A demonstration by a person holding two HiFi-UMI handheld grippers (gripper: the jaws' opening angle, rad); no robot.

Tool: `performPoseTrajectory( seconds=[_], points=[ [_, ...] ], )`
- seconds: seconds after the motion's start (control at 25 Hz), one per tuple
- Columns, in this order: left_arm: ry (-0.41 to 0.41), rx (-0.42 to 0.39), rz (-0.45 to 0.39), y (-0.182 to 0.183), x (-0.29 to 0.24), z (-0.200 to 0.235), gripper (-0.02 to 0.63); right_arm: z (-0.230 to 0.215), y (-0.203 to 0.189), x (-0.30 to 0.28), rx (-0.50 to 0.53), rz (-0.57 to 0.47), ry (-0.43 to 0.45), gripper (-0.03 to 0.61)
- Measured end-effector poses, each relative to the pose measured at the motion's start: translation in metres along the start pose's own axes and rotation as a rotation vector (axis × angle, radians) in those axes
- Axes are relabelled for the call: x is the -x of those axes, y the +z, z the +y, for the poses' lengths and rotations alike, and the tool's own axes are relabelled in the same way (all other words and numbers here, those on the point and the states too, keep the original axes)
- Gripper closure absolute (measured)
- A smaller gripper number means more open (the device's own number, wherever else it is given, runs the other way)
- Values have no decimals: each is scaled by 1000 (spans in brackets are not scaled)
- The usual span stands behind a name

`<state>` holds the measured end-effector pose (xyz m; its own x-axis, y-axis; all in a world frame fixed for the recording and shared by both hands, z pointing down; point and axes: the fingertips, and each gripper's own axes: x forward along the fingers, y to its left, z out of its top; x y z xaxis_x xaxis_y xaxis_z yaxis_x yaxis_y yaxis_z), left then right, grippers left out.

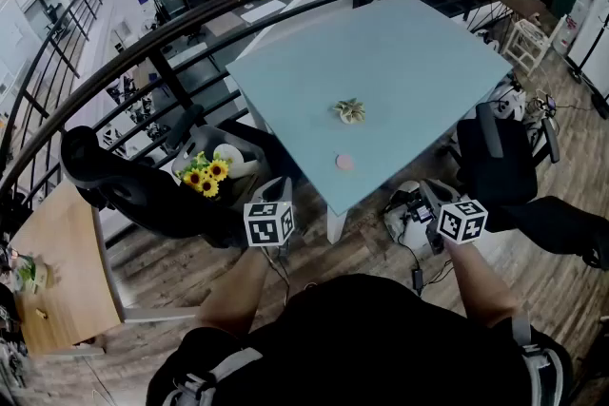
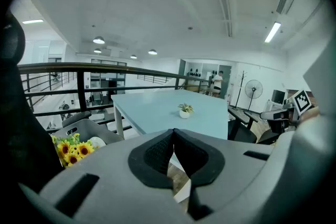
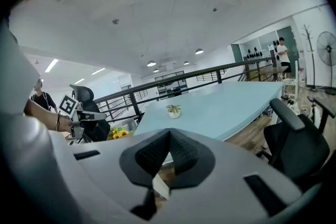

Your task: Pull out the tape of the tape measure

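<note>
1. A pale blue table (image 1: 409, 62) fills the scene at 12 o'clock from the person standing at its near corner.
2. The left gripper (image 1: 276, 188) and the right gripper (image 1: 430, 193) hang short of the table edge, jaws clenched on nothing.
3. A small potted plant (image 1: 349, 110) sits mid-table.
4. A pink disc (image 1: 344, 163), probably the tape measure, lies near the table's front edge, at 2 o'clock from the left gripper and 10 o'clock from the right. The left looks slightly nearer. The disc is round, and its tape tab is too small to make out.
</note>
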<state>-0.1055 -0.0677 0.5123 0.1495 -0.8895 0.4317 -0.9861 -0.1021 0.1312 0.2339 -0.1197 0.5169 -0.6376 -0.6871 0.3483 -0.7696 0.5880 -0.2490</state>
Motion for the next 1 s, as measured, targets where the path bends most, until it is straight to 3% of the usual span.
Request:
performPoseTrajectory(
  seconds=[0.28,0.6,0.8,1.0],
  points=[
    [-15,5,-13,1,6,1,604,15,2,2,15,-15,14,583],
    [-53,-25,-92,35,7,-9,604,20,28,2,46,-47,8,583],
    [-88,-45,-57,27,4,-20,604,13,30,3,-13,-66,-13,581],
    [-89,-84,-21,16,15,6,604,38,7,-13,-46,-31,-13,581]
  ],
)
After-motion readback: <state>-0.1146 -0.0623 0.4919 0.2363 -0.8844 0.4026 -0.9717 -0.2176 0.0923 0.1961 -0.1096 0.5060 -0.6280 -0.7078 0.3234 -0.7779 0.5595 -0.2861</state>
